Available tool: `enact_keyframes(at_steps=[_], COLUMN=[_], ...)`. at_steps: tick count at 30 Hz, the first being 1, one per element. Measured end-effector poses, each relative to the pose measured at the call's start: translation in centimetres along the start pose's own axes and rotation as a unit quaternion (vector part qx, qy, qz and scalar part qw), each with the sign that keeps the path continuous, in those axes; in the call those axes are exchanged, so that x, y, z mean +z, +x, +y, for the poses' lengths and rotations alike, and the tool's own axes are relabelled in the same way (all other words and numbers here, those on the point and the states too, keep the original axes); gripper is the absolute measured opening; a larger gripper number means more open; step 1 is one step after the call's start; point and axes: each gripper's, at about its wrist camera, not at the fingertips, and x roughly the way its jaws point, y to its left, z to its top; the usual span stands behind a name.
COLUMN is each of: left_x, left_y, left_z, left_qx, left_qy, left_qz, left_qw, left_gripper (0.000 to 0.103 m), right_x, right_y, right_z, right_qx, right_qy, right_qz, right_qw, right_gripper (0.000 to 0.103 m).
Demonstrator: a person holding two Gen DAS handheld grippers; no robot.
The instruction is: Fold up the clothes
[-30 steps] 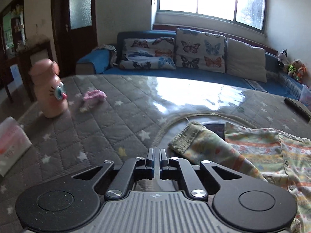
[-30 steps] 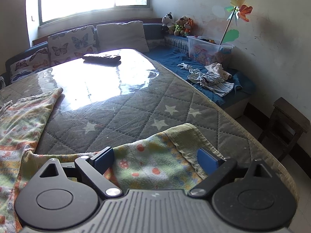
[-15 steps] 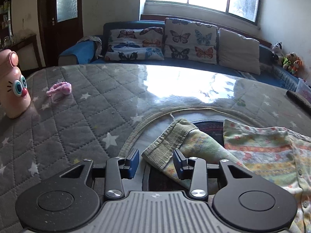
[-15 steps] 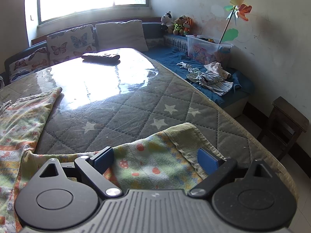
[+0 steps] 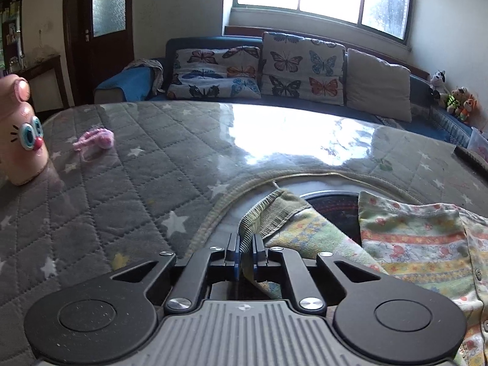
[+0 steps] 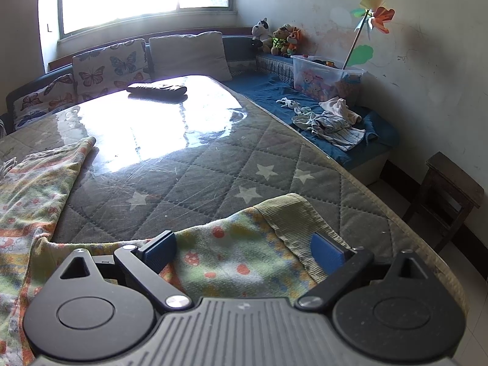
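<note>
A small patterned garment (image 5: 421,244) with green ribbed cuffs lies spread on the quilted grey table (image 5: 122,189). My left gripper (image 5: 245,251) is shut on the ribbed cuff of one sleeve (image 5: 268,216) at the garment's left side. In the right wrist view, my right gripper (image 6: 244,251) is open, its blue pads (image 6: 324,251) straddling the other sleeve (image 6: 244,250) and its ribbed cuff (image 6: 292,216) near the table's right edge. The garment's body (image 6: 33,189) stretches off to the left.
A pink bottle with a cartoon face (image 5: 19,134) and a pink hair tie (image 5: 97,140) sit at the far left of the table. A dark remote (image 6: 157,89) lies at the far end. A sofa with cushions (image 5: 302,67) runs behind; a wooden stool (image 6: 448,195) stands to the right.
My left gripper opened, moved right around the sleeve cuff, then shut on it. The right gripper has stayed open over the other sleeve.
</note>
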Motion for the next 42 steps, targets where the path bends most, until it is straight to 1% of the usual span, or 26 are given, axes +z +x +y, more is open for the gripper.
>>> enact_keyframes(at_steps=[4, 9, 13, 17, 23, 27, 34, 37, 42], left_x=[0.3, 0.0, -1.0, -2.6, -4.5, -5.0, -6.8, -7.7, -8.5], left_y=[-3.2, -7.6, -11.0, -12.8, -13.0, -12.8, -12.6, -12.5, -12.4], left_z=[1.7, 4.8, 7.6, 9.5, 11.5, 12.5, 15.1, 15.7, 16.2], left_qx=[0.020, 0.048, 0.069, 0.090, 0.115, 0.133, 0.151, 0.153, 0.164], left_qy=[-0.008, -0.025, -0.037, -0.044, -0.055, -0.056, -0.078, -0.087, -0.097], left_qz=[-0.029, -0.051, -0.057, -0.048, -0.023, -0.018, 0.007, 0.018, 0.025], left_qw=[0.9993, 0.9973, 0.9953, 0.9938, 0.9916, 0.9893, 0.9854, 0.9843, 0.9813], left_gripper=[0.008, 0.008, 0.008, 0.008, 0.008, 0.008, 0.008, 0.008, 0.008], right_x=[0.1, 0.1, 0.0, -0.2, -0.3, -0.1, 0.2, 0.4, 0.7], right_y=[0.0, -0.1, -0.3, -0.5, -0.6, -0.2, 0.3, 0.6, 1.0], right_z=[0.2, 0.3, 0.5, 0.7, 1.3, 2.6, 4.8, 5.1, 5.5], right_qx=[-0.003, -0.004, -0.002, 0.004, 0.016, 0.029, 0.045, 0.050, 0.058], right_qy=[-0.001, -0.002, -0.006, -0.004, -0.007, -0.021, -0.036, -0.040, -0.047], right_qz=[0.001, 0.001, -0.001, -0.002, -0.003, -0.006, -0.010, -0.010, -0.009], right_qw=[1.000, 1.000, 1.000, 1.000, 1.000, 0.999, 0.998, 0.998, 0.997], right_gripper=[0.096, 0.096, 0.096, 0.096, 0.096, 0.096, 0.096, 0.097, 0.097])
